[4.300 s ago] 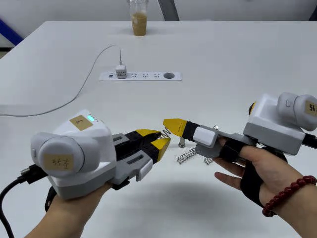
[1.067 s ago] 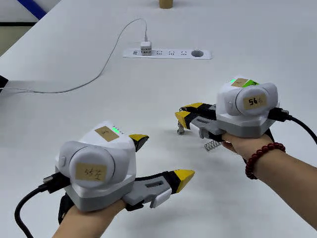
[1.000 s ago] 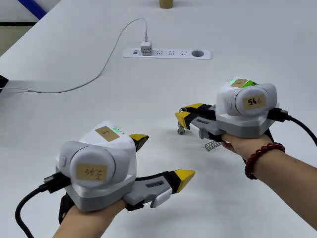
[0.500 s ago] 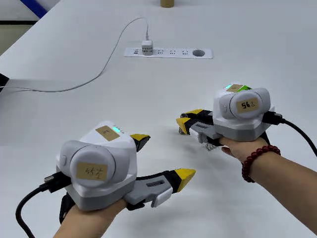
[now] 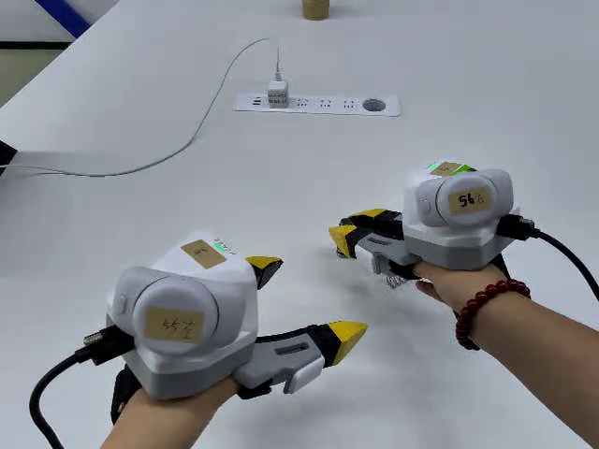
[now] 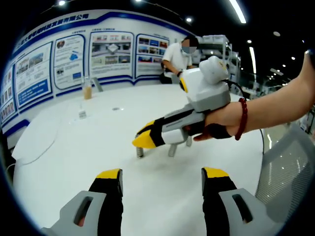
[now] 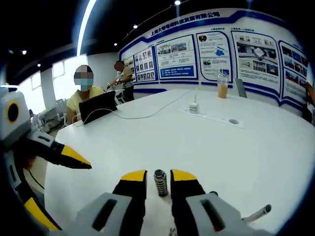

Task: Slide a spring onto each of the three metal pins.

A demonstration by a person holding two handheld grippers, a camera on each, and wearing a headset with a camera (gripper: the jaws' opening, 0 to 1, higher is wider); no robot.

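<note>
White table (image 5: 487,75), bare matte top.

Left gripper (image 5: 306,297) sits at 7 o'clock in the head view, held in a hand. The claw is spread wide, with nothing between the yellow tips.

Right gripper (image 5: 356,226) is at 3 o'clock and points toward 9 o'clock. Its claw is narrow, closed on a spring (image 7: 160,184). In the right gripper view the spring stands upright between the two tips, at 6 o'clock.

Power strip (image 5: 318,103) lies at 12 o'clock, well apart from both grippers. A white charger (image 5: 278,92) is plugged in at its left end, and the cable (image 5: 187,140) trails off toward 9 o'clock.

Cup (image 5: 316,7) is at the top edge, cut off by the frame.

In the left gripper view, the metal pins (image 6: 140,152) stand on the table at centre, just under the right gripper's tip.
</note>
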